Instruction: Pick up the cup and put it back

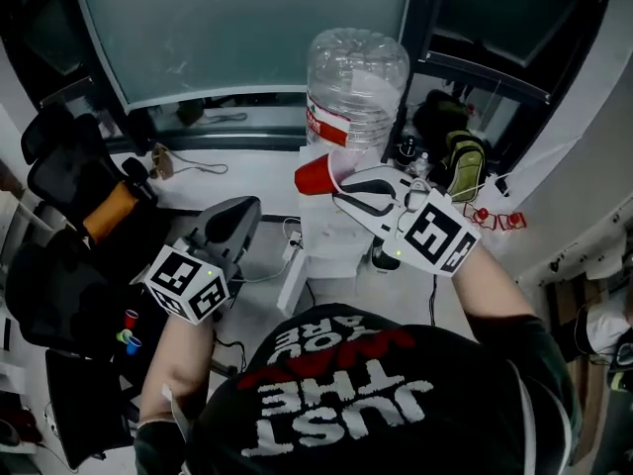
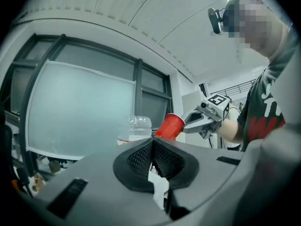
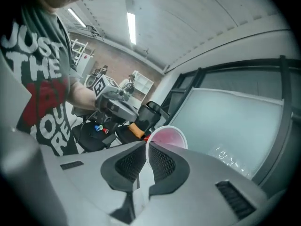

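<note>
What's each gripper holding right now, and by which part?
The right gripper holds the red cup, pinching its rim with one pad inside and one outside. The left gripper is shut and empty.

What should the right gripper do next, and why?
Probably lower the red cup without opening the fingers: the right gripper pinches its rim, and the cup hangs in the air near the water bottle, resting on nothing.

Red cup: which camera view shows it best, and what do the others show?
The left gripper view: the red cup appears side-on, tilted, held by the right gripper. The right gripper view shows only its rim and inside, wall pinched between the jaws. The head view shows just part of it.
</note>
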A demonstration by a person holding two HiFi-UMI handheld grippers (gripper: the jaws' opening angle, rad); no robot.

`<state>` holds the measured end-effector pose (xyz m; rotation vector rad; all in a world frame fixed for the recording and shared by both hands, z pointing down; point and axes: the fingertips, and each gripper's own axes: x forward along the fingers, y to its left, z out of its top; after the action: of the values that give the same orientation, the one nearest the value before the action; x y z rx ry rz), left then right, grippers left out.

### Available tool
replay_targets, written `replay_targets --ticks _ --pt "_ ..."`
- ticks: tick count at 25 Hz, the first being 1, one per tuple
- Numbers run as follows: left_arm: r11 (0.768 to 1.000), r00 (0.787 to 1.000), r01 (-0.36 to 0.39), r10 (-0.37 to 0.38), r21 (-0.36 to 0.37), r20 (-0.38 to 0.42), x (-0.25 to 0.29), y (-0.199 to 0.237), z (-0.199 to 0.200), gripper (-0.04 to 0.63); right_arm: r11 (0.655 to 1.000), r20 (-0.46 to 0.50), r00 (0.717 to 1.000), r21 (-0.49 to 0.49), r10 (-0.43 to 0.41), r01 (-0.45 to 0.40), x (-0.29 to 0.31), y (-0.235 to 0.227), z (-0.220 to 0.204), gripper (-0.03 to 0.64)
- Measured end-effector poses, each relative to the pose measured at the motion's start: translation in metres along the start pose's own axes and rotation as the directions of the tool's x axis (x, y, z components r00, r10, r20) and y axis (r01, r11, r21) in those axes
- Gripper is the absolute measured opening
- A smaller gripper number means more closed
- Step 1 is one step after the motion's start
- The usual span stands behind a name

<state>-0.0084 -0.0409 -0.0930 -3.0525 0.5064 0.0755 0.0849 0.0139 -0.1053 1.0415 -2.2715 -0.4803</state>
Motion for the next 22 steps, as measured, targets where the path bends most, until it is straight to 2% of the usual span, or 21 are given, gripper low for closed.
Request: replay_targets --ticks 3,7,22 --pt "0.999 1.0 -0.008 0.008 0.039 0.015 0.003 0.002 0.016 0.008 1.0 0.037 0.999 0.015 -0.016 0.015 -0.012 -0.016 0.015 0.046" --pt "0.999 0.999 -0.017 0.016 0.033 0.028 0.004 0.002 0.027 0.008 0.999 0.047 0.998 -0.003 -0.038 0.038 -0.019 -0.027 0.025 0.046" --pt "0.999 0.999 -0.024 0.023 0.034 0.033 0.002 0.005 0.024 0.008 1.0 0.043 0.999 -0.016 -0.019 0.02 -0.011 -0.02 0.029 0.046"
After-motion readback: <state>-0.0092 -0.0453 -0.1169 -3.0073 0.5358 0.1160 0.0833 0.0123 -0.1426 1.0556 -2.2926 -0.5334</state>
